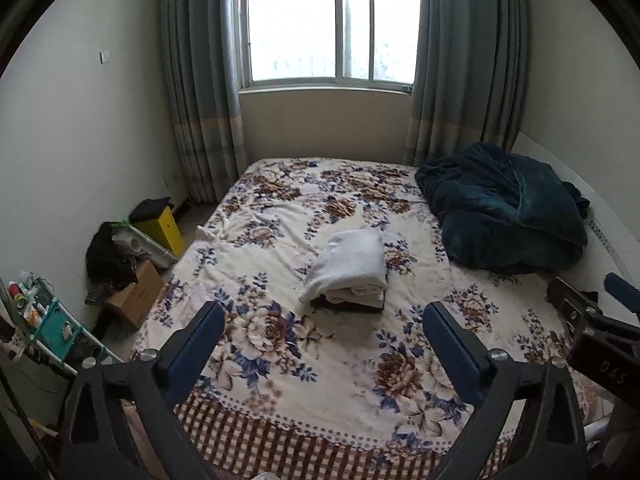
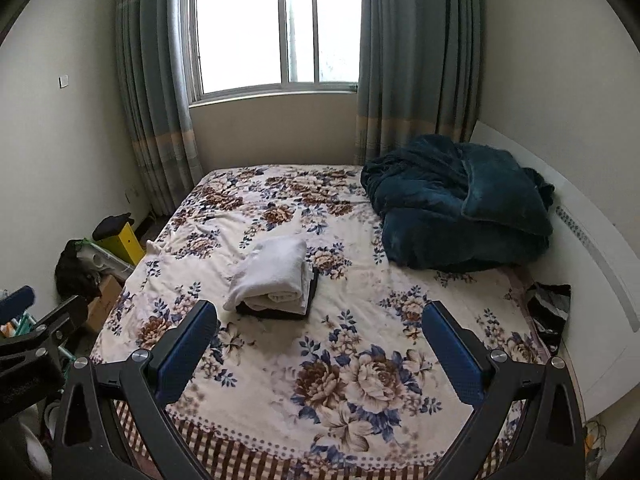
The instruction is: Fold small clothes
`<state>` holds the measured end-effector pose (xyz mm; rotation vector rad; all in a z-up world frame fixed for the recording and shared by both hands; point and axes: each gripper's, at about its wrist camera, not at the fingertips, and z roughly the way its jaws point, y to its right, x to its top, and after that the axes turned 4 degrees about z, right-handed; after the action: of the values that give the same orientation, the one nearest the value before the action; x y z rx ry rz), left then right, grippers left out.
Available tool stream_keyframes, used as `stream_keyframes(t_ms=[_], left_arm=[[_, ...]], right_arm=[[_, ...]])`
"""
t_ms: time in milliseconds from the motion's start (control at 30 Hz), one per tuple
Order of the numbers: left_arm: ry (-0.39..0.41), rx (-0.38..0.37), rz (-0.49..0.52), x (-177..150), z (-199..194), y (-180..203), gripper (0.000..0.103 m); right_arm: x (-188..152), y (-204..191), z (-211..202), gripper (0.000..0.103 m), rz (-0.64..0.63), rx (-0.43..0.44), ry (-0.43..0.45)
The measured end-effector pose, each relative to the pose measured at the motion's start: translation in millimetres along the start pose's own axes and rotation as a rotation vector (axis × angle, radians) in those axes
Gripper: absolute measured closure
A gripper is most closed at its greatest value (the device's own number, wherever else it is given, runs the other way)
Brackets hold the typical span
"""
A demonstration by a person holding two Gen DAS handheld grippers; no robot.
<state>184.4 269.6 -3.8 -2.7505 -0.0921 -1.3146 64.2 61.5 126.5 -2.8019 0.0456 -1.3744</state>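
A folded white garment lies on top of a folded dark garment in the middle of the floral bed cover. The same stack shows in the right wrist view, white piece over dark piece. My left gripper is open and empty, held above the near part of the bed, short of the stack. My right gripper is open and empty, to the right of the stack. The right gripper's body shows at the right edge of the left wrist view.
A crumpled dark teal blanket lies at the bed's far right by the white headboard. Boxes, a yellow container and a rack crowd the floor left of the bed. A curtained window is behind.
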Motion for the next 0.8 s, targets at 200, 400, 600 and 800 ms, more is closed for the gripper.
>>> stream_keyframes(t_ms=[200, 400, 600, 800], left_arm=[[0.000, 0.022, -0.005, -4.2, -0.2, -11.8, 0.002], [-0.003, 0.028, 0.004, -7.5, -3.0, -15.4, 0.002], [-0.001, 0.022, 0.006, -10.5, -7.2, -14.3, 0.002], [-0.003, 0.017, 0.019, -7.0, -3.9, -13.3, 0.002]], right_arm=[[-2.6, -1.9, -5.6, 0.000, 0.006, -0.001, -0.007], [-2.3, -2.2, -3.3, 0.000, 0.006, 0.010, -0.010], [-0.2, -3.2, 2.2, 0.000, 0.005, 0.017, -0.015], [-0.7, -3.2, 6.2, 0.000, 0.002, 0.017, -0.019]])
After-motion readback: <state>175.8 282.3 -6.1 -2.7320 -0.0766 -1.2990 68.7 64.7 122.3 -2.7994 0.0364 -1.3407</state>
